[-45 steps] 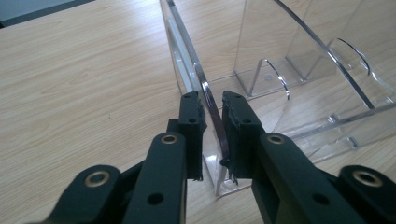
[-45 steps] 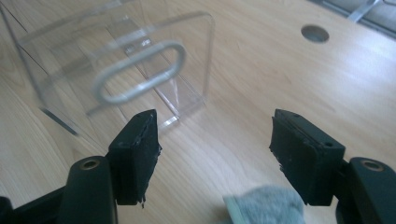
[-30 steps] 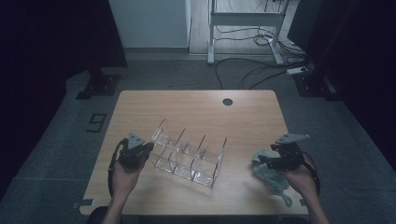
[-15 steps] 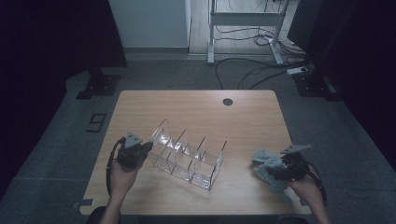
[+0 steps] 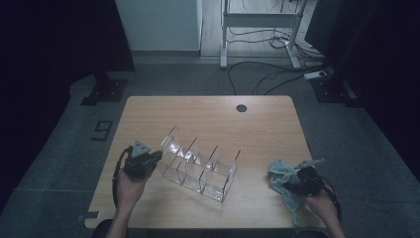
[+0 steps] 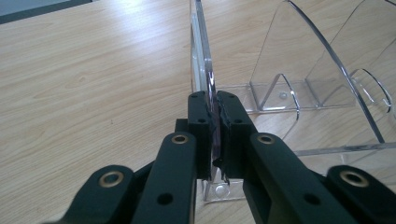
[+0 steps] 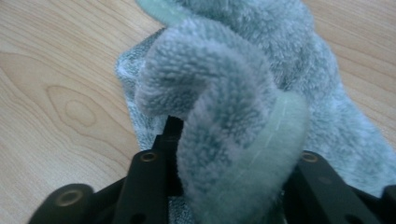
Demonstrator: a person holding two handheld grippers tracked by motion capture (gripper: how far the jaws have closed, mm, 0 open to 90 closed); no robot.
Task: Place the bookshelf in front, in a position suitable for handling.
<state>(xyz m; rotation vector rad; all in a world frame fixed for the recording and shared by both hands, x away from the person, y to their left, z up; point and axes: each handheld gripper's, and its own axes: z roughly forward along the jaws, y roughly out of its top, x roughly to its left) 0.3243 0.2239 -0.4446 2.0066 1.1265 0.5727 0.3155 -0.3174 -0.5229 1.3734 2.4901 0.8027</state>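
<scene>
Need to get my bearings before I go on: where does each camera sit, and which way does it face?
High view: above the person's side, facing forward and down on the table; both forearms show.
Left gripper view: on the left hand-held gripper, along jaws clamping the clear organizer.
Right gripper view: on the right hand-held gripper, facing the cloth.
Shared: organizer and cloth appear in high view too.

A light wooden table (image 5: 198, 111) with rounded corners is set on a grey carpeted floor (image 5: 356, 134) — a small dark round cap (image 5: 241, 108) is seen near its far edge. Beyond it, a white cabinet (image 5: 158, 25) and a metal frame stand (image 5: 257, 29) are placed, with cables (image 5: 257, 82) spread across the floor — a dark floor marking (image 5: 102, 130) is laid left of the table
</scene>
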